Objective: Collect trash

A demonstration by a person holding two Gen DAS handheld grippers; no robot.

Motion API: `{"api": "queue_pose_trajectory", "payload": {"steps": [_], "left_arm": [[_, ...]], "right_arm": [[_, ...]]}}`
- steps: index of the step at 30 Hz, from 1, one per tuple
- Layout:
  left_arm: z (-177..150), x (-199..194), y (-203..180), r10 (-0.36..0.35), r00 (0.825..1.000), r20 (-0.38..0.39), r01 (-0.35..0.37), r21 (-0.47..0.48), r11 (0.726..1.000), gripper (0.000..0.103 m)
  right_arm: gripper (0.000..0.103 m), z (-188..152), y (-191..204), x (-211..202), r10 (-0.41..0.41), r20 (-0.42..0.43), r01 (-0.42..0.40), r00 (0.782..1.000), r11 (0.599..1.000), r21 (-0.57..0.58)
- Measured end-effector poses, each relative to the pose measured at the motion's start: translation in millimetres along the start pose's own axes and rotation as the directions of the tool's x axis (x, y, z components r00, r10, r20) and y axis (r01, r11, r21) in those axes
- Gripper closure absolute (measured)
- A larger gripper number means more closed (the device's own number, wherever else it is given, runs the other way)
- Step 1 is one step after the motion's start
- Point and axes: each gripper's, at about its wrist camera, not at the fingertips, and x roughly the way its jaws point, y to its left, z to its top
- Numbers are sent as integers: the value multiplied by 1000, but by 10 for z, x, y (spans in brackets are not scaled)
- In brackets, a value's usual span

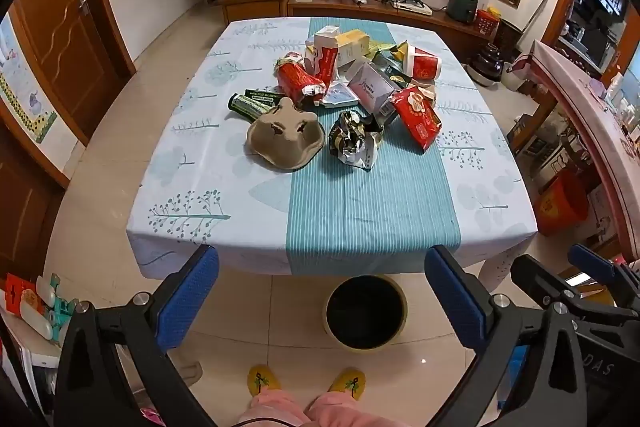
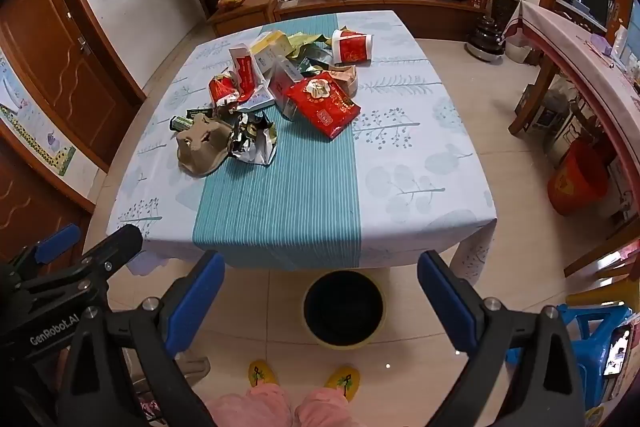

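Nearest the cameras, the left tool (image 1: 322,295) stood with its blue-padded jaws spread fully wide and nothing between them. The right tool (image 2: 320,297) was equally wide open and also empty. Both tools pointed steeply downward, side by side, short of the tabletop's near edge.

Below them, the person's yellow slippers (image 2: 304,377) and pink trouser legs (image 2: 276,405) stood on the beige tiled floor (image 1: 436,363). Just ahead of the feet, a round dark-lined waste bin with a yellow rim (image 1: 366,313) sat on the floor, partly under the tabletop's near edge.

The tabletop (image 1: 200,187) carried a pale cloth with a tree print and a teal striped centre band. Its near half was bare cloth. The trash lay heaped toward the middle and far side. Closest in the heap were a brown moulded-pulp cup carrier (image 1: 285,139) and, touching it on the right, a crumpled silver foil wrapper (image 1: 356,141). Behind these lay a dark green tube-shaped packet (image 1: 250,103), a flat red plastic packet (image 1: 418,117), a crumpled red wrapper (image 1: 298,79), white and yellow cardboard boxes (image 1: 348,45) and a red-and-white paper cup on its side (image 1: 424,65).
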Motion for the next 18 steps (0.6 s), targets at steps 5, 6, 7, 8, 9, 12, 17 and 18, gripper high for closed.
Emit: {"api": "queue_pose_trajectory", "payload": {"steps": [5, 6, 7, 8, 9, 12, 17, 18], "left_arm": [[-3, -25, -5, 9, 1000, 10, -9, 0, 1000, 3], [-8, -33, -8, 9, 1000, 12, -9, 0, 1000, 3], [-15, -43, -13, 9, 1000, 14, -10, 1, 1000, 4], [-23, -53, -18, 9, 1000, 16, -9, 1, 1000, 4], [-31, -63, -26, 8, 1000, 17, -8, 1, 1000, 4], [-68, -101, -66, 8, 1000, 20, -8, 5, 1000, 4], [-44, -11, -35, 0, 1000, -5, 0, -6, 1000, 6], [-45, -12, -31, 1, 1000, -5, -1, -9, 1000, 7]], "right_arm": [[5, 3, 9, -5, 2, 6, -2, 1000, 1000, -2], [5, 1, 13, -10, 1, 10, -1, 1000, 1000, -6], [5, -2, 17, -16, 0, 12, 0, 1000, 1000, -9], [5, -6, 20, -22, -1, 15, 1, 1000, 1000, -12], [5, -15, 11, 20, 5, 2, -5, 1000, 1000, -3], [5, -39, -19, 24, 6, 4, -6, 1000, 1000, 1], [5, -40, 9, 12, 2, -2, -2, 1000, 1000, -8], [5, -40, 6, 13, 3, -3, -3, 1000, 1000, -8]]}}
